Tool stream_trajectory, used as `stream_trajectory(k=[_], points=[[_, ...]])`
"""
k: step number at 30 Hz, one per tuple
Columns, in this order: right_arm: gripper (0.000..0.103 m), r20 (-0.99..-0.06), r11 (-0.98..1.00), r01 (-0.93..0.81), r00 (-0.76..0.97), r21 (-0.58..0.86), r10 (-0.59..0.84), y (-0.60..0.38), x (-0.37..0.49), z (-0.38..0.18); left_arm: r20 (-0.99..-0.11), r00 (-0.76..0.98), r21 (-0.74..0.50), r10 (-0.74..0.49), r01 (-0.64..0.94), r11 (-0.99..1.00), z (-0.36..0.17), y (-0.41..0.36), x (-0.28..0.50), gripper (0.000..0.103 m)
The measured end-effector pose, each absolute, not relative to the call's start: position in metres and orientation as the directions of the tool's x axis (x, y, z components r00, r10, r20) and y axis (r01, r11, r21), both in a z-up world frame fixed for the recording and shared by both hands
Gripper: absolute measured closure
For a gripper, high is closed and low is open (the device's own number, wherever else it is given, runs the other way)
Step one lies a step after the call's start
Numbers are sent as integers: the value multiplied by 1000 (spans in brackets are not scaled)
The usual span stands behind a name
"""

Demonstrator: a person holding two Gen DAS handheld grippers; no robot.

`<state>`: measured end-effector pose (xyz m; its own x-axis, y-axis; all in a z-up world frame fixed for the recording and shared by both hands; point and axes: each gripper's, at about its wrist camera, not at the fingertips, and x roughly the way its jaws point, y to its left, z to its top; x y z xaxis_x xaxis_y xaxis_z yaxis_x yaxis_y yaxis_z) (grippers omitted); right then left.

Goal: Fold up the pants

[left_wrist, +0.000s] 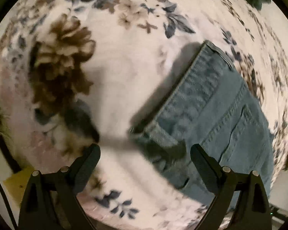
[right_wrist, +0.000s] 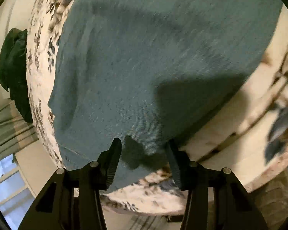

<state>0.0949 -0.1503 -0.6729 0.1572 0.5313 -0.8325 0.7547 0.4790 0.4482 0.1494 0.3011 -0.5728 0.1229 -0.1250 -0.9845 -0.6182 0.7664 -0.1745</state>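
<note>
Blue jeans (left_wrist: 217, 111) lie on a floral blanket (left_wrist: 124, 72), their stitched waistband and a back pocket at the right of the blurred left wrist view. My left gripper (left_wrist: 145, 153) hangs open straight above the blanket. The waistband's near corner sits just beyond its tips, and the right finger (left_wrist: 201, 159) is over denim. In the right wrist view plain denim of the jeans (right_wrist: 153, 57) fills most of the picture. My right gripper (right_wrist: 143, 147) is low over the jeans' near edge, its fingers apart. Cloth lies between them, and the pads do not press on it.
The blanket covers a bed whose edge (right_wrist: 144, 201) curves just under the right gripper. A dark green garment (right_wrist: 13, 67) lies at the bed's far side. A window (right_wrist: 5, 184) and striped cloth (right_wrist: 2, 128) show at the lower left. Something yellow (left_wrist: 17, 182) lies beside the bed.
</note>
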Motion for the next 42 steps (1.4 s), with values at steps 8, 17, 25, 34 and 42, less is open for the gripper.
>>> stream_trajectory(k=[8,17,25,34,42], points=[[100,-886,518,753,187,407,425,-146,90,-662,-967,242,-210,-82,-567,797,-577,295,166,76],[100,-897,621,669,168,408,408,-152,71,-604,-947,305,-270,-104,-572,775,-536,305,147,82],[90,-885,723,636,-134,268,446,-154,82,-663,-985,155,-153,-77,-574,804,-569,302,156,70],[53,-854,854,236,-138,464,502,-94,223,-571,-982,168,13,91,-412,911,-509,239,180,28],[53,-838,894,-92,-402,438,369,-27,362,-650,-973,226,-14,47,-259,966,-543,178,258,27]])
